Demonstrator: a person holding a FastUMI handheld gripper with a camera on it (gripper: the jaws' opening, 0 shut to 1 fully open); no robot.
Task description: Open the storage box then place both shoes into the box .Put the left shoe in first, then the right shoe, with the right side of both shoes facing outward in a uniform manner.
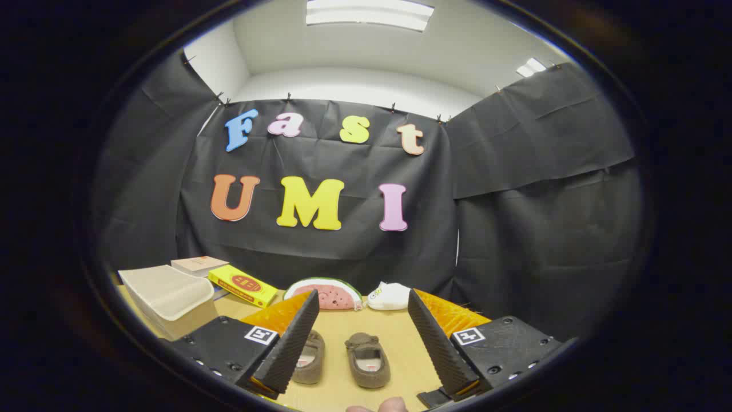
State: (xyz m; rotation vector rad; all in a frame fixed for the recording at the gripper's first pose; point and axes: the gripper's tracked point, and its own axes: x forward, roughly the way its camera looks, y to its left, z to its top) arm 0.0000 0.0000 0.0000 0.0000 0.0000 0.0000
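Note:
Two small brown slipper-like shoes lie side by side on the wooden table, openings up. One shoe sits between my fingers; the other shoe is partly hidden behind my left finger. My gripper hovers above them, open wide, holding nothing. The storage box, pale beige with a rounded lid, stands to the left beyond the fingers, and its lid looks shut.
A yellow box and a book lie behind the storage box. A watermelon-slice toy and a small white object rest at the table's back, near the black cloth wall. A fingertip shows below the shoes.

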